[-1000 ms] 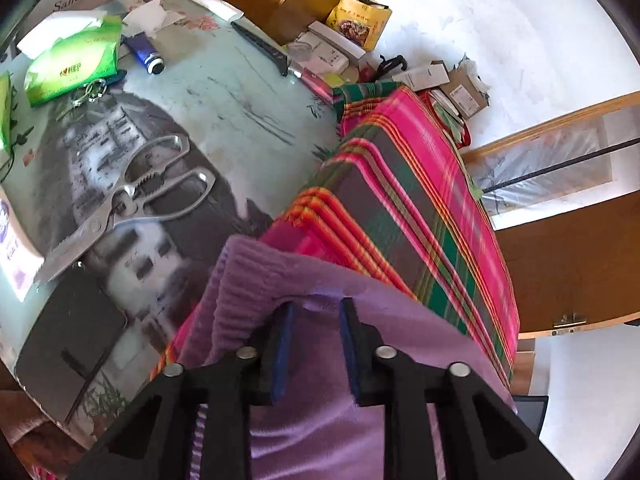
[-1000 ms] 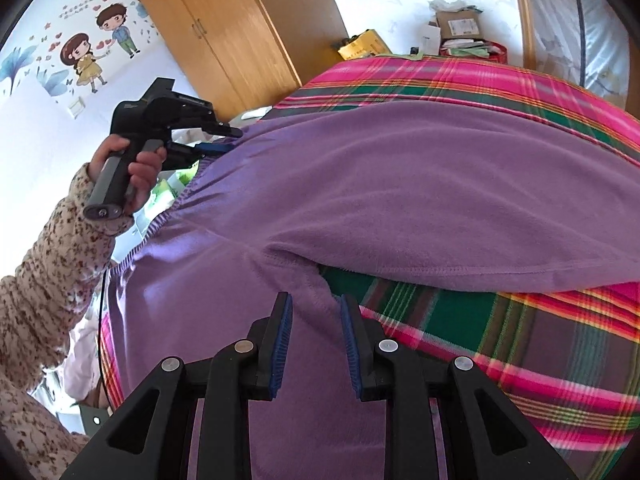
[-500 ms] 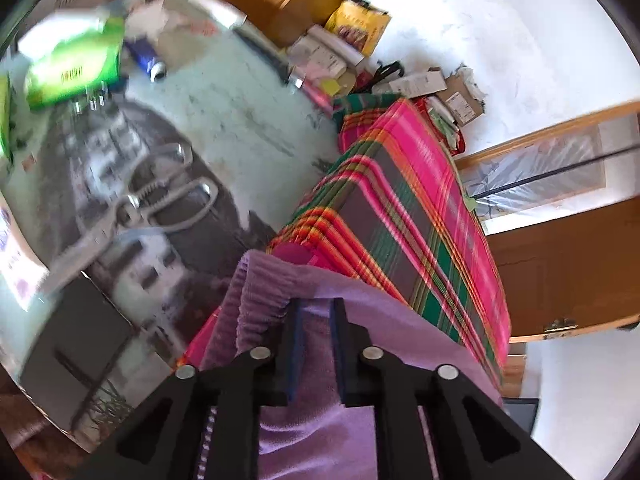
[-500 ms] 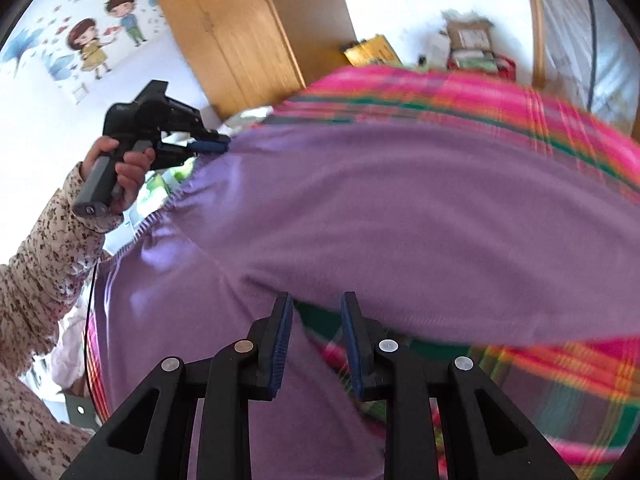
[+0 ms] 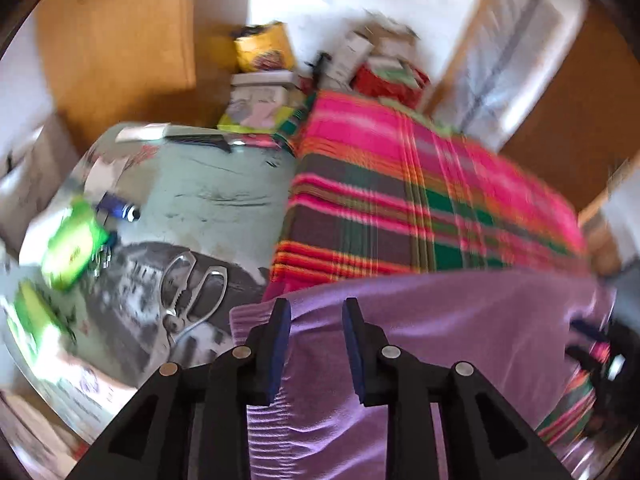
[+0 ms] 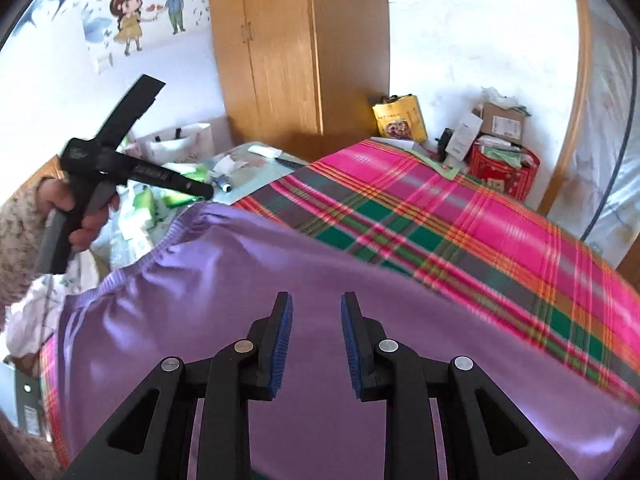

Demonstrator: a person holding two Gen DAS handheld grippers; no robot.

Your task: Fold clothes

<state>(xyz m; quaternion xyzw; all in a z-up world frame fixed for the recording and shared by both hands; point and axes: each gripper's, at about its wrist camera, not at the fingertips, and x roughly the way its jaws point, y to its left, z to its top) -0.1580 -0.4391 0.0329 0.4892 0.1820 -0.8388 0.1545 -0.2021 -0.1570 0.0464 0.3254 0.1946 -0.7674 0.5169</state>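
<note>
Both grippers hang over the purple garment (image 6: 280, 280), which lies spread on the plaid-covered bed (image 6: 460, 216). Left gripper (image 5: 316, 312) has just been opening its jaws, the cloth's ribbed edge lying loose between them; right gripper (image 6: 316, 308) stands apart above flat fabric, gripping nothing.

The purple knit garment (image 6: 280, 280) lies spread on the near part of the pink-and-green plaid blanket (image 6: 460, 216), its gathered waistband at the left edge. Left of the blanket is a table with a printed cover (image 5: 216, 196); on it lie steel kitchen scissors (image 5: 192, 292) near the garment, with a green packet (image 5: 74, 248) further left. Beyond the blanket's far end, a yellow bag (image 6: 400, 118) and cardboard boxes (image 6: 500, 120) sit by the white wall, right of a wooden wardrobe (image 6: 288, 48).
</note>
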